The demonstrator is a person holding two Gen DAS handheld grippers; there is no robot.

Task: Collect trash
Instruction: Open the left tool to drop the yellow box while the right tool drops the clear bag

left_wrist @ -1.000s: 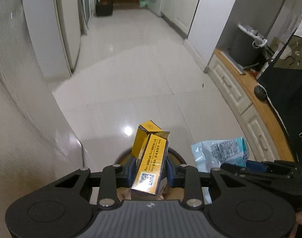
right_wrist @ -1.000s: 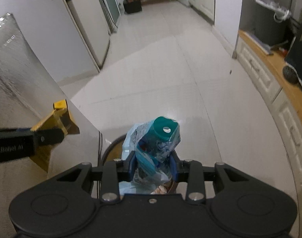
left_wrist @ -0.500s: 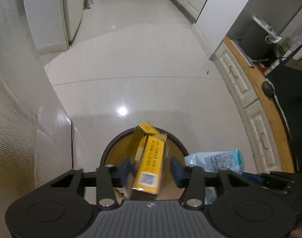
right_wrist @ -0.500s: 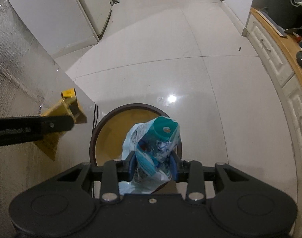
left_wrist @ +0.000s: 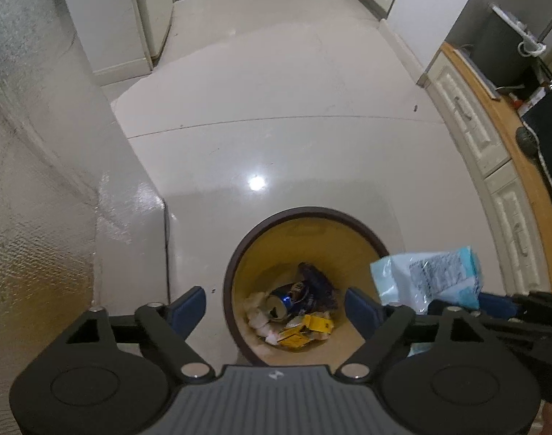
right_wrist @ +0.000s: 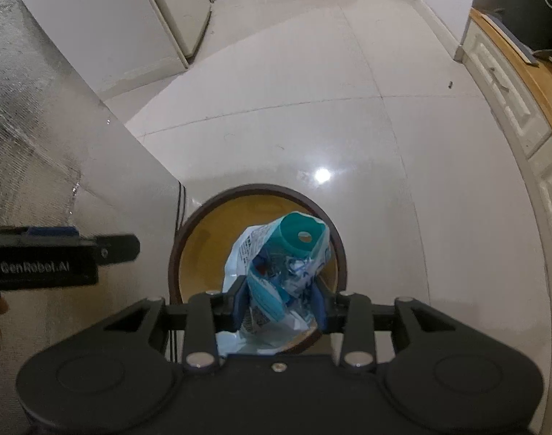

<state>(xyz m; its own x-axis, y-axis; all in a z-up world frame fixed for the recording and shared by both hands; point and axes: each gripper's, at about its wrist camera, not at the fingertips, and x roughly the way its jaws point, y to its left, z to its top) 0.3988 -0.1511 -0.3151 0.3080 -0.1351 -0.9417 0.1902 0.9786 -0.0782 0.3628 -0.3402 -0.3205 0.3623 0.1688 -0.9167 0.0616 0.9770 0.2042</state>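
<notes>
A round bin with a dark rim and yellow inside stands on the floor. The yellow carton lies at its bottom among a drink can and crumpled scraps. My left gripper hangs over the bin, its jaws opening wide with nothing between them. My right gripper holds a crumpled blue and white plastic pouch above the bin. Its jaws are just beginning to open, and the pads still press on the pouch. That pouch also shows at the right of the left wrist view.
A foil-covered panel rises close on the left of the bin. White drawer fronts under a wooden top run along the right. Glossy tiled floor stretches ahead towards white appliances.
The left jaws spread and let go of the yellow carton, which fell into the bin. Both grippers sank and tipped down over the bin. The right gripper kept the pouch.
</notes>
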